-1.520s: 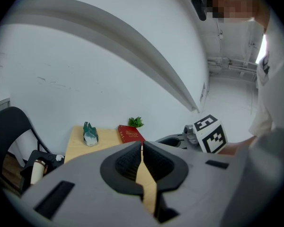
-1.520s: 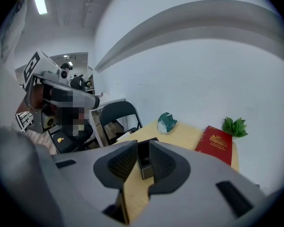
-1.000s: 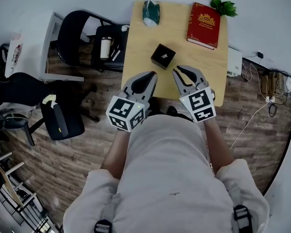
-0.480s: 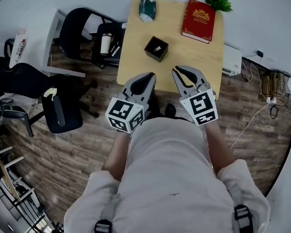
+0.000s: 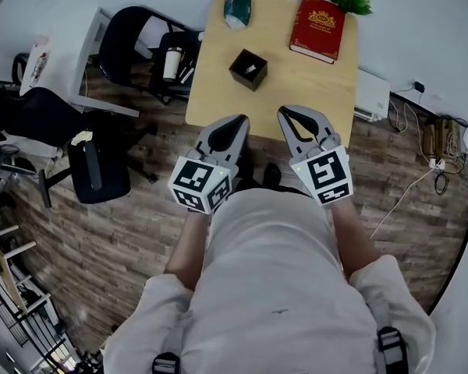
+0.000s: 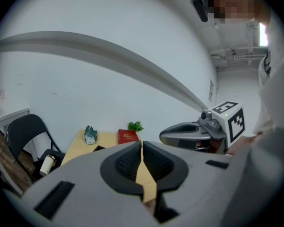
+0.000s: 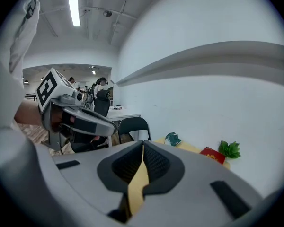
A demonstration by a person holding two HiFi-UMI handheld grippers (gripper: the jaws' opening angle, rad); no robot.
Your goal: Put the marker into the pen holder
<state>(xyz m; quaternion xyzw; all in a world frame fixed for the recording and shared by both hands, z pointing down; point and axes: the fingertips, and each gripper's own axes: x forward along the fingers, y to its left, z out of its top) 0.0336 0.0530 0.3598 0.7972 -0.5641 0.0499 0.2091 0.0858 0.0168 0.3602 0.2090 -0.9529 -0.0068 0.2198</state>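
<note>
The black square pen holder (image 5: 248,68) stands on the small wooden table (image 5: 312,84), with a slim pale thing showing in its opening. I cannot tell whether that is the marker. Both grippers hang side by side off the table's near edge, over the floor. My left gripper (image 5: 239,121) is shut with nothing between its jaws, and so is my right gripper (image 5: 285,114). In the left gripper view the shut left gripper (image 6: 142,145) points toward the table (image 6: 78,147), with the right gripper (image 6: 199,134) beside it. The right gripper view shows the right gripper (image 7: 143,148) shut and empty.
A red book (image 5: 320,27), a green plant (image 5: 348,0) and a teal object (image 5: 237,8) sit along the table's far side. Black chairs (image 5: 132,41) and a white cup (image 5: 171,62) stand left of the table. Cables (image 5: 433,142) lie on the wood floor at right.
The table and its objects have slid toward the top of the head view, farther from me. Both grippers stay shut and hold their place in the view.
</note>
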